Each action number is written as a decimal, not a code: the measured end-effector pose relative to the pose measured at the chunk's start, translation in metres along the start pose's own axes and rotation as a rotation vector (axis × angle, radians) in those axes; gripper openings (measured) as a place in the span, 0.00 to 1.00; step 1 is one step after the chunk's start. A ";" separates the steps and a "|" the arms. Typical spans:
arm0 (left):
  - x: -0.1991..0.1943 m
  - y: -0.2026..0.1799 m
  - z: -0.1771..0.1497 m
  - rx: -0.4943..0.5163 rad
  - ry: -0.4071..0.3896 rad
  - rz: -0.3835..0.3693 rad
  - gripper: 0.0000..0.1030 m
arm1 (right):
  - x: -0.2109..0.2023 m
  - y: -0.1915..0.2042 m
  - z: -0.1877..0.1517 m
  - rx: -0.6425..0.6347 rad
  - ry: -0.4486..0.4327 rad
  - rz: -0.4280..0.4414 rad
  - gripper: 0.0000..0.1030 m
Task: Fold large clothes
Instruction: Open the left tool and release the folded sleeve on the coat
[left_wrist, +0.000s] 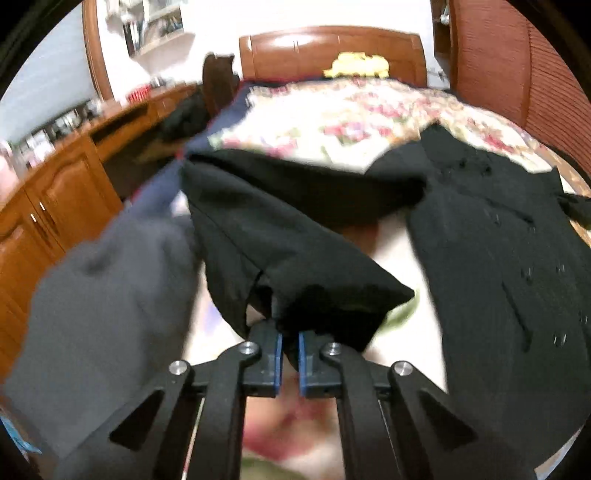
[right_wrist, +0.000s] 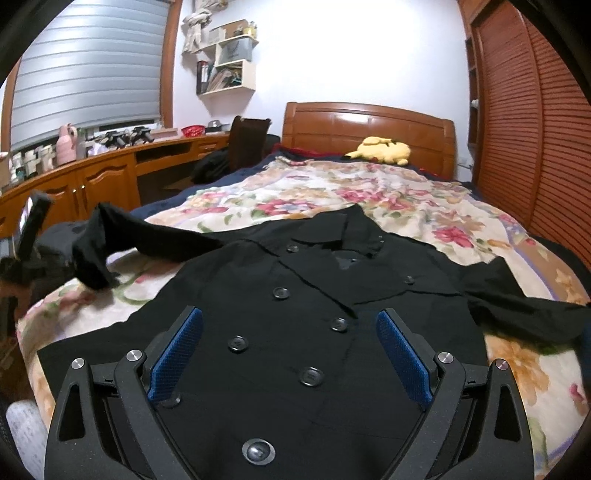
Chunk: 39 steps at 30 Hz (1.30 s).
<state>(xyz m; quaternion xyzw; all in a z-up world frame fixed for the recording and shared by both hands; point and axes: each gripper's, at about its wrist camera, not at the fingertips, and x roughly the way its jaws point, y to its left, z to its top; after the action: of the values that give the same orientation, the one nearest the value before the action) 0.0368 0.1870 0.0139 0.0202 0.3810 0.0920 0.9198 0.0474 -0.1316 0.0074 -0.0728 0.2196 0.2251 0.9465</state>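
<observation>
A black double-breasted coat (right_wrist: 295, 295) lies front-up on the floral bedspread (right_wrist: 369, 192). In the left wrist view my left gripper (left_wrist: 290, 334) is shut on the cuff end of the coat's left sleeve (left_wrist: 295, 258), which hangs lifted off the bed; the coat body (left_wrist: 498, 240) lies to the right. The right wrist view shows that raised sleeve (right_wrist: 110, 240) at the left, with the left gripper (right_wrist: 33, 221) partly seen behind it. My right gripper (right_wrist: 290, 328) stands open above the coat's buttoned front, nothing between its blue pads (right_wrist: 177, 354). The other sleeve (right_wrist: 524, 302) lies spread to the right.
A grey garment (left_wrist: 103, 314) lies at the bed's left edge. A wooden desk with cabinets (right_wrist: 92, 177) runs along the left wall, a chair (right_wrist: 247, 144) beside it. The wooden headboard (right_wrist: 369, 129) and a yellow plush toy (right_wrist: 384, 149) are at the far end; a slatted wardrobe (right_wrist: 524, 129) stands right.
</observation>
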 end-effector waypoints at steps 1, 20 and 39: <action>-0.008 0.000 0.009 0.006 -0.024 0.001 0.01 | -0.004 -0.004 -0.001 0.002 -0.001 -0.010 0.94; -0.131 -0.247 0.140 0.362 -0.265 -0.346 0.01 | -0.128 -0.144 -0.030 0.143 -0.023 -0.299 0.94; -0.175 -0.286 0.041 0.475 -0.116 -0.558 0.35 | -0.141 -0.102 -0.011 0.113 -0.035 -0.215 0.94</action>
<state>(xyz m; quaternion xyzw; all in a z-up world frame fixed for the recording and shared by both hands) -0.0113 -0.1251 0.1342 0.1336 0.3297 -0.2547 0.8992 -0.0226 -0.2804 0.0648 -0.0386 0.2062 0.1107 0.9715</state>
